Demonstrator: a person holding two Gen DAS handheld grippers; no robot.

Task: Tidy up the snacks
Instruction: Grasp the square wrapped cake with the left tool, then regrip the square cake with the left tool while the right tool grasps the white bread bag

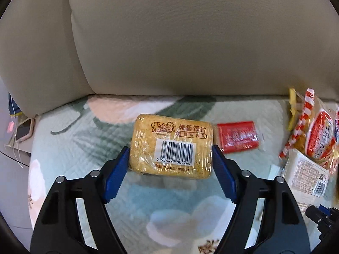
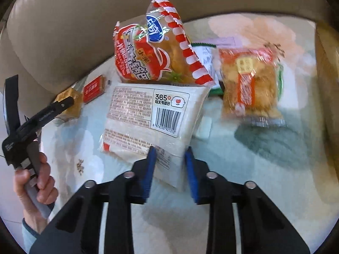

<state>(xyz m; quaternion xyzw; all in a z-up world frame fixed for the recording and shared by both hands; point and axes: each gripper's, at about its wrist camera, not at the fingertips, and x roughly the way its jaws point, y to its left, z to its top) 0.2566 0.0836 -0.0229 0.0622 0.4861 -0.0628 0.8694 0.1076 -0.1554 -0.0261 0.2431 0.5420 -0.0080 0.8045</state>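
My left gripper is shut on a yellow pack of baked bun slices, held just above the floral cover; the pack also shows at the far left of the right wrist view. A small red packet lies just right of it. My right gripper has its blue fingers around the near edge of a white bread pack; the jaws are narrow, and contact is unclear. A red-and-white striped bread bag leans behind the white pack. An orange pastry pack lies to the right.
Beige sofa back cushions rise behind the floral seat cover. A phone lies at the left seat edge. A green-edged packet is under the pile. A brown cardboard box stands at the right.
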